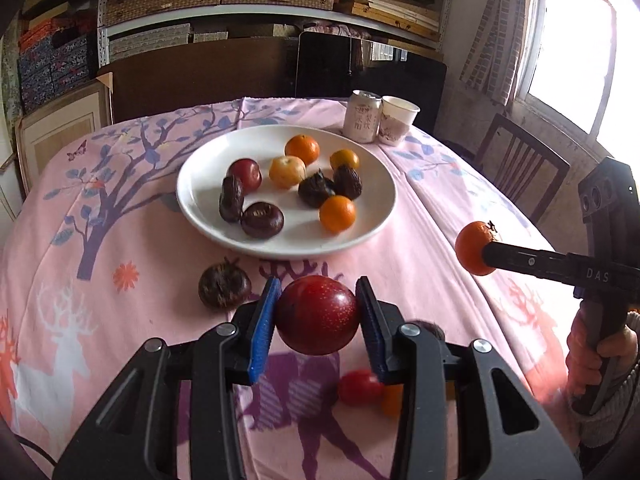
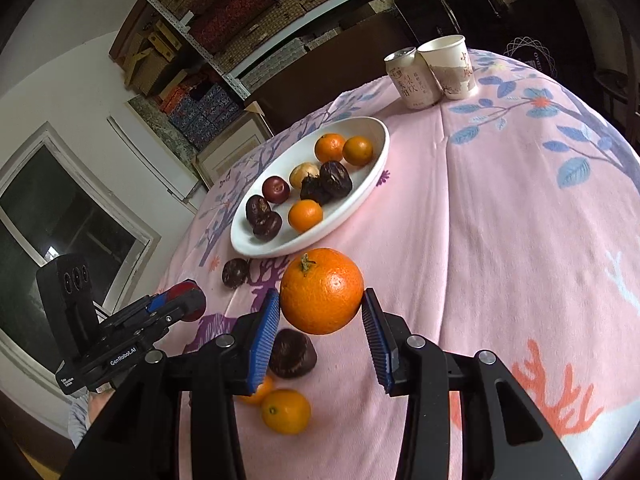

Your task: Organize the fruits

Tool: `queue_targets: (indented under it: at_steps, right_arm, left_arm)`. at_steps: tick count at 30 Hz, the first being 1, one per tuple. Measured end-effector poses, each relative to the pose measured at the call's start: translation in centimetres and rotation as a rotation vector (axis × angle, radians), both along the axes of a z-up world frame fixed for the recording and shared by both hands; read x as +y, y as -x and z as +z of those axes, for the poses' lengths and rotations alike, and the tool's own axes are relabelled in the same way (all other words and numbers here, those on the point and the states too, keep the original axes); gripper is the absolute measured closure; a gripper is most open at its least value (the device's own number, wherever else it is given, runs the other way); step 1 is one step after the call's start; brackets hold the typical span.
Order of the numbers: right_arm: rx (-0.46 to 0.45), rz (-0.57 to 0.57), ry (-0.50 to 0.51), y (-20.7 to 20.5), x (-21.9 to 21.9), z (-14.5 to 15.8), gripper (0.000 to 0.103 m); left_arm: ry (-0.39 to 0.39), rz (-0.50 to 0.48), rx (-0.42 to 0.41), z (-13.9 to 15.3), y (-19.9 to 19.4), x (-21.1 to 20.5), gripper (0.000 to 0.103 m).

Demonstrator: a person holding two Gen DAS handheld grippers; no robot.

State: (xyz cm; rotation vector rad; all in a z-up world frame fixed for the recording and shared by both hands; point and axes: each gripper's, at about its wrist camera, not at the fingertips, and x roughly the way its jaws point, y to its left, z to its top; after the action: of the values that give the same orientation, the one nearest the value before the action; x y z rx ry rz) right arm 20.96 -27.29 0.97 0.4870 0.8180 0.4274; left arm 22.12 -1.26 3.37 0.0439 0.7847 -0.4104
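Observation:
My left gripper is shut on a dark red plum, held above the pink tablecloth. My right gripper is shut on a large orange, also lifted off the cloth; in the left wrist view that orange shows at the right with the right gripper behind it. A white plate beyond both grippers holds several fruits: small oranges, dark brown fruits, a red plum and a pale yellow one. In the right wrist view the left gripper with its red plum appears at the left.
Loose on the cloth lie a dark brown fruit near the plate, a small red fruit, a small orange and another brown fruit. A drink can and paper cup stand at the far edge. A wooden chair is at the right.

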Motion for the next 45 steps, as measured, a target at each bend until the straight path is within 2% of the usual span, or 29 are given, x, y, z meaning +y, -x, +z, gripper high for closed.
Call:
queue_targets:
  at_steps: [5,9,10,11,12,13,15,17,19,21,23,37,45]
  right_arm:
    - [-0.001,-0.004,0.002,-5.2,1.8,0.9,0.060]
    - [-0.025,0.003,0.039,-8.5,4.2,0.9,0.060]
    - [-0.033,0.000,0.037,-9.1,4.5,0.7,0.058]
    - [-0.039,-0.003,0.032,-9.4,4.7,0.3,0.049]
    - [-0.030,0.000,0.044,-9.7,4.7,-0.1,0.040]
    - [-0.026,-0.005,0.055,-9.6,4.6,-0.4,0.032]
    - [-0.018,-0.047,0.040,-9.2,3.6,-0.9,0.032]
    - [-0.002,-0.046,0.000,-8.7,3.1,-1.1,0.032]
    - [0.001,-0.045,-0.008,-8.1,3.0,-1.2,0.032]
    - [-0.005,-0.055,0.011,-7.7,3.0,-1.3,0.030]
    - [-0.003,-0.062,0.018,-7.4,2.9,-1.5,0.028]
    - [-0.034,-0.075,0.016,-3.2,1.5,-1.1,0.016]
    - [-0.032,-0.085,0.008,-1.3,1.0,-1.4,0.015]
  left_arm:
    - [-0.017,0.009,-0.016,0.8,-4.5,-1.3,0.064]
    - [-0.015,0.030,-0.015,0.1,-7.6,-1.8,0.063]
    - [-0.018,0.045,-0.019,-0.4,-8.0,-1.7,0.051]
    - [-0.023,0.061,-0.019,-0.9,-8.3,-1.4,0.029]
    - [-0.022,0.070,-0.024,-1.4,-8.5,-1.0,0.020]
    - [-0.018,0.082,-0.032,-1.8,-8.6,-0.4,0.016]
    - [-0.010,0.118,-0.004,-2.2,-9.1,0.8,0.016]
    - [0.058,0.143,0.012,-2.0,-9.1,2.0,0.016]
    - [0.084,0.151,0.013,-1.6,-8.7,2.6,0.016]
    - [0.056,0.159,-0.011,-1.4,-7.7,2.7,0.015]
    - [0.029,0.171,-0.034,-1.4,-6.8,2.7,0.007]
    - [-0.048,0.172,0.001,-3.7,-3.3,3.4,0.006]
    - [-0.127,0.191,0.026,-5.2,-3.8,2.9,0.006]
